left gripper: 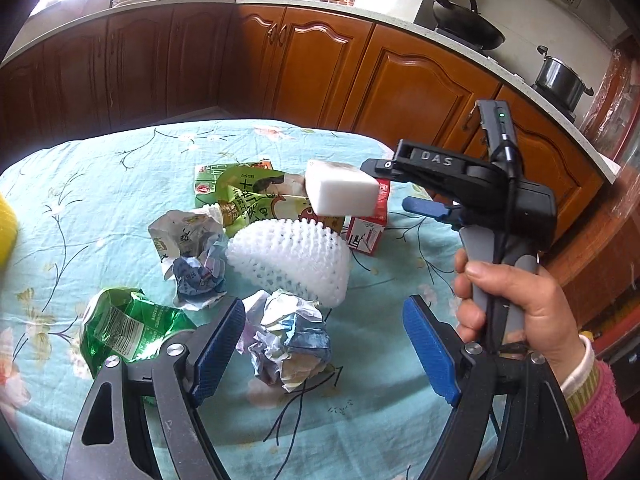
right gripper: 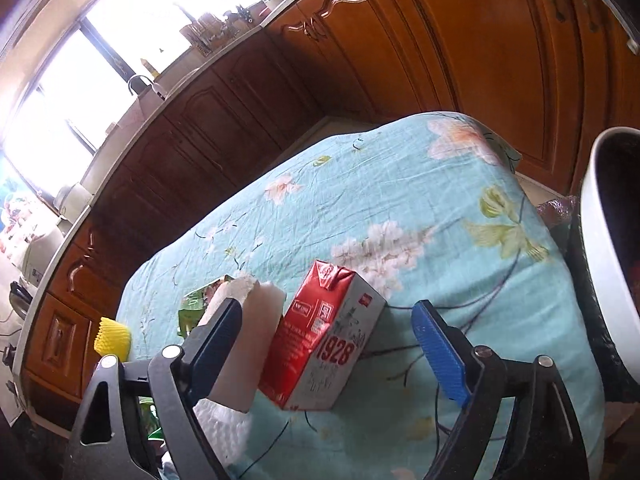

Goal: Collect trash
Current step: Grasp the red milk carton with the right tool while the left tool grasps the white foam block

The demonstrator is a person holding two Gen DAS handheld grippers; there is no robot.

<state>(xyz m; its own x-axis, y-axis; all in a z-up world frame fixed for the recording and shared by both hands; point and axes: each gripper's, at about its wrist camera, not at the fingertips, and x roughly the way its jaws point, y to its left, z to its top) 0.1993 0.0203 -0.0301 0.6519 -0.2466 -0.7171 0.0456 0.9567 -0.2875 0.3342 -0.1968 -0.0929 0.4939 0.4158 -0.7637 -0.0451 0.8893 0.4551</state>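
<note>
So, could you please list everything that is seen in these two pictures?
tablecloth: 1, teal, floral, on table
crumpled paper: 2, white-blue, centre front
white foam net: 1, centre
yellow foam net: 1, left edge
green bottle: 1, crushed, front left
green package: 1, flattened, behind white net
carton: 1, red-white, right of centre
foam block: 1, white, against one right finger
container: 1, white, beside table
wok: 1, black, stove
pot: 1, steel, stove
left hand-held gripper: open
right hand-held gripper: open
hand: 1, holds right handle
</note>
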